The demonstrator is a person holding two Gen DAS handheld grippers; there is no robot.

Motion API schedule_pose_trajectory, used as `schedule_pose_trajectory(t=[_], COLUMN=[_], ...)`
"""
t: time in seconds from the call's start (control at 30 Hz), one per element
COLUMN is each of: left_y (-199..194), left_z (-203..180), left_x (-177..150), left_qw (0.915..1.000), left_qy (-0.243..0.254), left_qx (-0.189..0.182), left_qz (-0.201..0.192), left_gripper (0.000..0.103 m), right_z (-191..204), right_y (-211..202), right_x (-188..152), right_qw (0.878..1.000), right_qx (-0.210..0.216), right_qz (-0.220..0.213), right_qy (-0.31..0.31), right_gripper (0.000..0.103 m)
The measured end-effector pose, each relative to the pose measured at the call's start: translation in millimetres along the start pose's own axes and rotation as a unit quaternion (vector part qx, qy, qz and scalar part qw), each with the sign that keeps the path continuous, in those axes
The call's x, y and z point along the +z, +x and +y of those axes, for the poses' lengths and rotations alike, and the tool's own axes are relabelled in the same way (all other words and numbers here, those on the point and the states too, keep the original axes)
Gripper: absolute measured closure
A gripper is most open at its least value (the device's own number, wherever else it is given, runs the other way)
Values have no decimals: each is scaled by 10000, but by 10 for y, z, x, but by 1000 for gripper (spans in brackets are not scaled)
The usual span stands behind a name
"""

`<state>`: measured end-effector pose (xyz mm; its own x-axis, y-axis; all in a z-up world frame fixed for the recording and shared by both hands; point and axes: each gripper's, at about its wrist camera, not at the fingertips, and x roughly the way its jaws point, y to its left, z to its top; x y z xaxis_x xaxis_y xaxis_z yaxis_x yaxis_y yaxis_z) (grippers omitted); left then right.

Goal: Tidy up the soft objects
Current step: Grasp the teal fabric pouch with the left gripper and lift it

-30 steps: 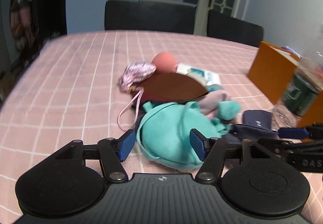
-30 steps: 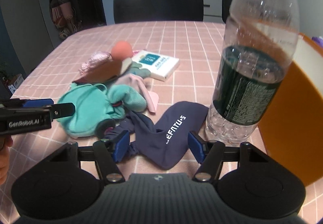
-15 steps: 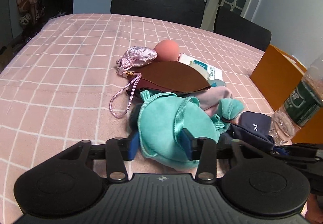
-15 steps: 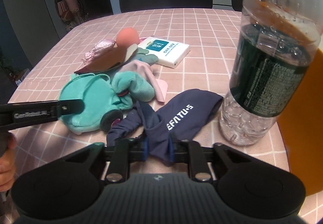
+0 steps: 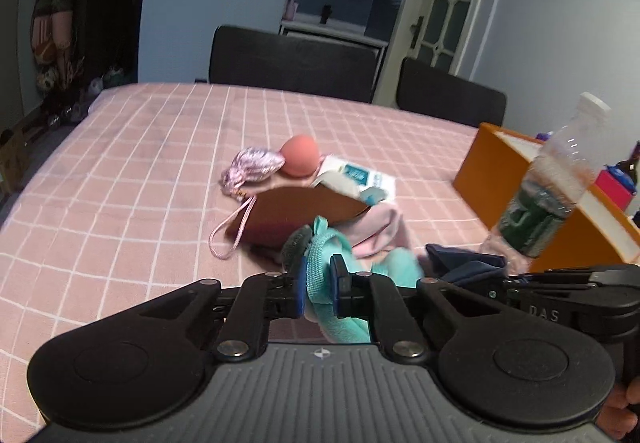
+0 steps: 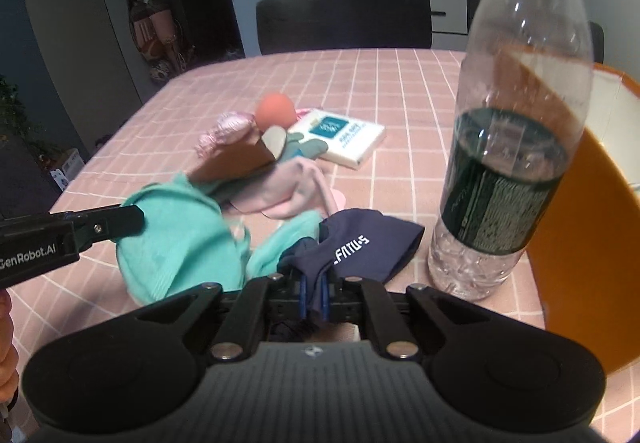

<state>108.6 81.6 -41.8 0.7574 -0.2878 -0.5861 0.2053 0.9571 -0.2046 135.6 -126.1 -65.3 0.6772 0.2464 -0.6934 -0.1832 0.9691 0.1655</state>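
- Nearest in the left wrist view, the left gripper (image 5: 318, 293) has its jaws closing on a fold of the teal knit piece (image 5: 320, 275); the pads already pinch the fabric between them.
- Nearest in the right wrist view, the right gripper (image 6: 314, 293) has its fingers together, clamped on a bunched edge of the navy sock (image 6: 360, 249) with white lettering.
- Both pieces lie at the near edge of the pile on the pink checked tablecloth (image 5: 132, 179), touching each other, with the navy sock just beside the water bottle (image 6: 516, 147).
- Just behind them a pale pink cloth (image 6: 292, 187) lies under a brown pouch (image 5: 296, 213) with a pink cord.
- Farther back sit a shiny pink drawstring bag (image 5: 252, 167), a coral ball (image 5: 300, 161) touching it, and a white and teal box (image 6: 340, 133).
- To the right stands the orange box (image 5: 520, 179), open on top; whether it is the destination I cannot tell.
- My judgement: the task is at an early stage. 2 soft items are gripped but none looks sorted, and the pale pink cloth, the bag and the rest of the pile are left to do.
- The teal and navy pieces overlap, so pulling them apart may drag neighbours along.
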Motion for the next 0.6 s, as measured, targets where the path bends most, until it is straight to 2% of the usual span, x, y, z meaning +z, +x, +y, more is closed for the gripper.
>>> schedule_pose_trajectory(t=[0.1, 0.2, 0.27, 0.33, 0.4, 0.43, 0.5, 0.57, 0.6], left_y=[-130, -158, -98, -54, -27, -11, 30, 76, 96], left_z=[-34, 14, 54, 95, 157, 167, 158, 162, 160], left_x=[21, 26, -12, -65, -113, -139, -198, -252, -280], left_qw=[9998, 9983, 9985, 9989, 9984, 9983, 9981, 9974, 9971], left_qy=[40, -137, -180, -220, -349, -312, -170, -146, -118], left_qx=[-182, -549, -455, -267, -178, -110, 55, 187, 263], left_qz=[-56, 138, 242, 310, 414, 473, 589, 677, 701], left_gripper=[93, 93, 93, 88, 76, 71, 44, 28, 22], right_z=[25, 28, 21, 11, 14, 16, 20, 27, 28], right_y=[-127, -120, -30, 65, 121, 134, 116, 78, 56], right_x=[10, -17, -77, -158, -238, -261, -287, -289, -283], right_qw=[9999, 9997, 9995, 9988, 9982, 9982, 9985, 9990, 9994], right_qx=[149, 233, 214, 246, 247, 245, 215, 184, 131], right_qz=[-68, 43, 235, 413, 538, 547, 492, 399, 314], right_qy=[-11, -6, 23, 71, 102, 95, 50, -42, -106], right_gripper=[99, 99, 99, 98, 97, 93, 91, 72, 57])
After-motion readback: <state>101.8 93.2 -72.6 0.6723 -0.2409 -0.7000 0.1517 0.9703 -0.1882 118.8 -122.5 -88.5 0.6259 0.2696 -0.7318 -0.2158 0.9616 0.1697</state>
